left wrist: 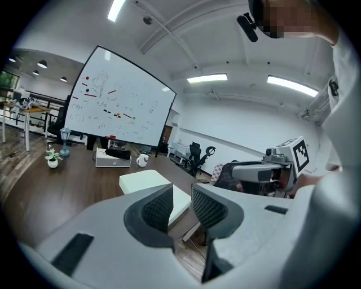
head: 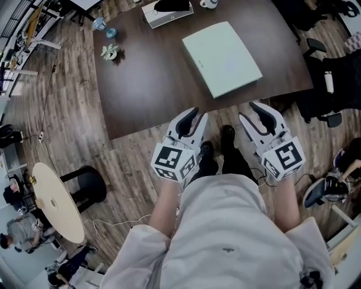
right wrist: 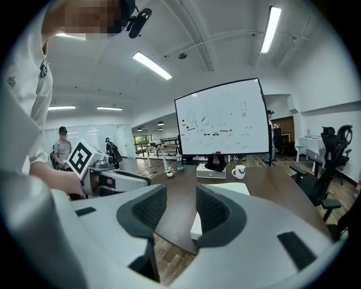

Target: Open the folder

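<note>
1. Far left, on the wood floor: round pale table [head: 56, 203], with a black stool [head: 84, 183] just beside it.
2. Dark brown desk [head: 146, 84]. On its far left part, a small potted plant [head: 110, 52] and a small blue ornament [head: 101, 24], near each other.
3. Along the far desk edge: white box [head: 161, 16] with a black item on top, and a white mug [right wrist: 239, 171] near it.
4. Left gripper [head: 193, 114]: held over the floor just short of the near desk edge, pointing at the desk. Fingers apart, nothing between them.
5. Folder [head: 223, 56]: pale green, closed, lying flat on the right half of the desk and skewed to the desk edge. One corner near the near edge. Ahead of both grippers, touched by neither.
6. Right gripper [head: 257, 108]: also over the floor at the near desk edge, beside the left one. Fingers apart, holding nothing.
7. Far right: black office chairs [head: 333, 84] on the floor.
</note>
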### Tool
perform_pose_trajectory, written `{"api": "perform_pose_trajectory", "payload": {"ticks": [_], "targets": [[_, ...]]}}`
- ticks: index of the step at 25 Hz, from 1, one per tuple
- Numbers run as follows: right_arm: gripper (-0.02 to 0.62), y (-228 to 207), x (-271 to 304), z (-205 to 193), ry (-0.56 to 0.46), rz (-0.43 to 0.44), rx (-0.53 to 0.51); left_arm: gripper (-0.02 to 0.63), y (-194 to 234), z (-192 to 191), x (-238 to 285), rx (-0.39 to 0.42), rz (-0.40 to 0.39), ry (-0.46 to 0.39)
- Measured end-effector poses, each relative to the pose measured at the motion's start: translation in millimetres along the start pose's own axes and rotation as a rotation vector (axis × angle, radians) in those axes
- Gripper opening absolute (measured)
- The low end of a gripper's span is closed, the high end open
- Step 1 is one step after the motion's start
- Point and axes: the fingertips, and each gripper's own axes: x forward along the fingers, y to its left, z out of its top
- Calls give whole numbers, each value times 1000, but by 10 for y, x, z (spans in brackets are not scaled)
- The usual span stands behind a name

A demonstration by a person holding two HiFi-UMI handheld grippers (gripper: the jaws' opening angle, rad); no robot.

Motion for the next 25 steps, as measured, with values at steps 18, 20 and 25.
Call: {"api": "perform_pose_trajectory", "payload": {"ticks": [18,20,25], "targets": [[152,-714,327,-64,45,200,-117,86,175,-205,622,-193,198,-15],[152,-755,336,-124,59,214,-133,86,171,-245,679,-207,213,-15],[149,-792,375,-214,77,272,-116,86,179,-306,801,-244,231,-14]]}}
